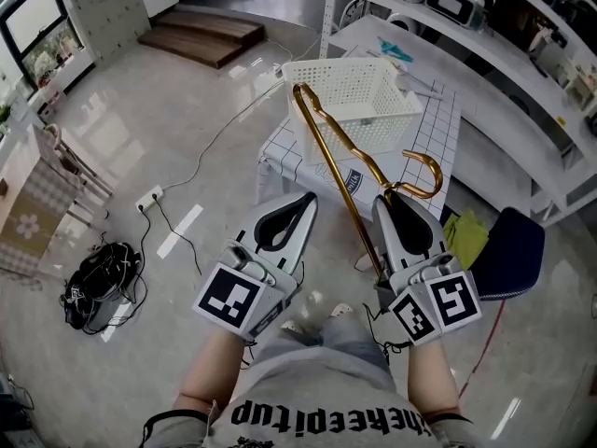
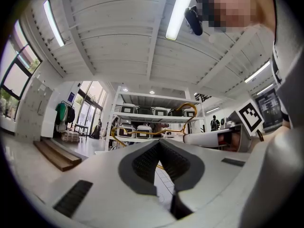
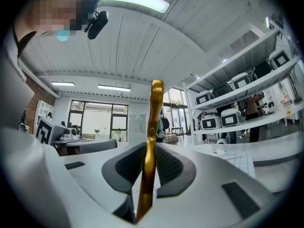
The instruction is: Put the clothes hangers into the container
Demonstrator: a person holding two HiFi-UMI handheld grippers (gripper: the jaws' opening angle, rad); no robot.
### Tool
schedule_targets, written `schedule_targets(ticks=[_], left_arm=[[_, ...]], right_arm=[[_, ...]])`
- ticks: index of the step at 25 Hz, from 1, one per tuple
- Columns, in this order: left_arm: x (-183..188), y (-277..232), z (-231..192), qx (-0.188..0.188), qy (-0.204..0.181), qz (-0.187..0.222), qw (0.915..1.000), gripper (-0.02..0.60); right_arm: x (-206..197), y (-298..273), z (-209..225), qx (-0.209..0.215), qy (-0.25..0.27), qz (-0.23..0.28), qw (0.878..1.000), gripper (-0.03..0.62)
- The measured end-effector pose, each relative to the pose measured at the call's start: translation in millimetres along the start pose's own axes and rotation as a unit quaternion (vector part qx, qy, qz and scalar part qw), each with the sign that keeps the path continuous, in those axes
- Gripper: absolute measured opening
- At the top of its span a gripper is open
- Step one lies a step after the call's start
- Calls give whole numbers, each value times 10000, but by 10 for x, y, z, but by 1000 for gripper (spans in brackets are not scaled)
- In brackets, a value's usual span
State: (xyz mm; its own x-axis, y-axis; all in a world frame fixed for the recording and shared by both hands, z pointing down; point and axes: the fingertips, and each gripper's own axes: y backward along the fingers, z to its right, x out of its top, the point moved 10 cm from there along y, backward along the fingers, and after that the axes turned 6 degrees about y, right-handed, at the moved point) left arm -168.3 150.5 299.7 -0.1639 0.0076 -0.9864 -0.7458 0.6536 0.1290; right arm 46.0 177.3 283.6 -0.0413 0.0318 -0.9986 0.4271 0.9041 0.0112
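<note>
Head view, one gold hanger [image 1: 338,183] in right gripper [image 1: 394,203], one white basket [image 1: 373,119]

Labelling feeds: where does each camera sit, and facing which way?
Head view: on the head, facing steeply down at left hand-held gripper, right hand-held gripper, forearms, basket.
Left gripper view: rides that gripper, facing along its shut, empty jaws toward shelves.
Right gripper view: likewise, jaws clamping the gold hanger.
All three show it.
</note>
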Motion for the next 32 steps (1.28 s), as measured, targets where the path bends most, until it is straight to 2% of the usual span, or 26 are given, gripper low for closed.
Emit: schedule_targets(ticks=[5,11,21,32], left_arm=[[17,-83,-94,-21,5,35,10000,21],[38,-391,-221,86,0,101,9999,21],[22,-1156,-357,285,-2,164,9995,21],[-82,-1849,-403,684,-42,190,9975,21]], right_arm=[[19,-130,52,17,152,-67,9999,66],[38,-398,328,224,216,-81,9995,66],[106,-851,1090,456,232,47,9987,66],[55,-1245,1882,800,188,114,9966,66]])
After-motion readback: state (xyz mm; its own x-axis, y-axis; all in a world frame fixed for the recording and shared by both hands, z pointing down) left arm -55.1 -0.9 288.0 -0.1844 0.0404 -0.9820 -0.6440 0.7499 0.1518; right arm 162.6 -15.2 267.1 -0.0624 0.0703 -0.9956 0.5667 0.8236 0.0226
